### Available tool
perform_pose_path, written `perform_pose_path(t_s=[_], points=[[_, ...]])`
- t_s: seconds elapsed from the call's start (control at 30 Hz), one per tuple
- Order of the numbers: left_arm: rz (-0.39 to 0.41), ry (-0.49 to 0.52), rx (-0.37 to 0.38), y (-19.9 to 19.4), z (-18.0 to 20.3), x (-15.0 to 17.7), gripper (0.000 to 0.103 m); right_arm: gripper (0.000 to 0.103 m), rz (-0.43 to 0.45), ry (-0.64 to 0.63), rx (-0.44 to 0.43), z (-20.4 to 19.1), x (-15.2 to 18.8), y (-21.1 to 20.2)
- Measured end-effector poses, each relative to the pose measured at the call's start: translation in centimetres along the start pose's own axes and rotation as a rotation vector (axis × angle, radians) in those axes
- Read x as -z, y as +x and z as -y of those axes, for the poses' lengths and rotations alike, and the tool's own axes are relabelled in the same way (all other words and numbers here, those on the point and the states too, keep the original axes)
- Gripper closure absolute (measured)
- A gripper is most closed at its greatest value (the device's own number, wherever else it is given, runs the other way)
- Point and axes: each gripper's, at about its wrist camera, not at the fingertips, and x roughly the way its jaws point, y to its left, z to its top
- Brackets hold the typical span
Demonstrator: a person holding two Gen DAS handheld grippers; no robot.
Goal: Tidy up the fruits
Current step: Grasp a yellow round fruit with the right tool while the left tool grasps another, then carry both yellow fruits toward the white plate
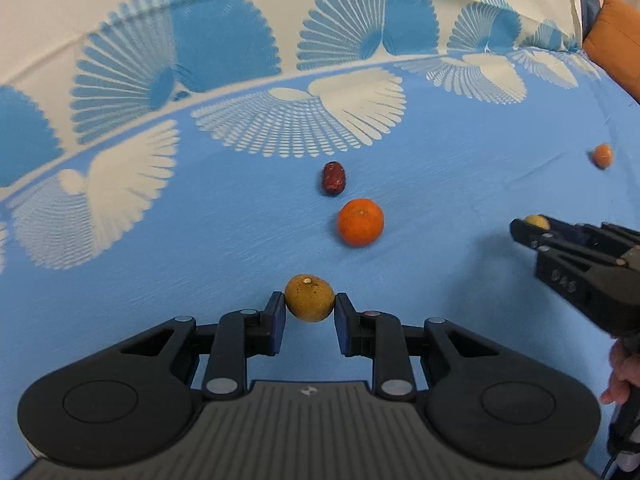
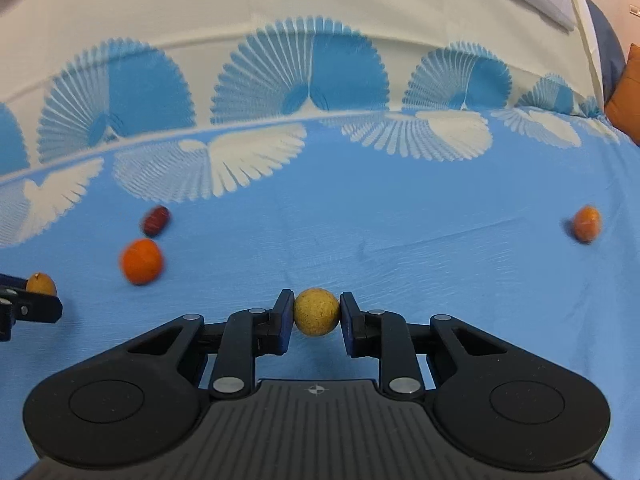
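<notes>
Jaws' pads hiding both sides of each clamped fruit: left gripper (image 1: pixel 309 307), right gripper (image 2: pixel 316 312).

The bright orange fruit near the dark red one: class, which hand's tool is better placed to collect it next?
Left, probably. The orange fruit lies just ahead of the left tool; from the right tool it lies far off to one side. Both tools already grip a yellowish fruit, so one must release first.

A bed (image 1: pixel 460 152) spread with a blue sheet carries a red date (image 1: pixel 333 179), just beside an orange tangerine (image 1: pixel 360 222), and a smaller orange fruit (image 1: pixel 602 155) toward its right edge.
</notes>
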Motion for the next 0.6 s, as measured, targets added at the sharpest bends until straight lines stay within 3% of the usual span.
perform_pose_path(t_s=[0.3, 0.6], points=[[0.019, -0.038, -0.049, -12.6, -1.6, 5.0, 0.074, 0.077, 0.058, -0.025, -0.162, -2.5, 1.6, -13.2], [0.014, -0.147, -0.135, -25.0, -5.6, 14.3, 0.074, 0.077, 0.060, -0.101, -0.390, -8.6, 4.8, -25.7]])
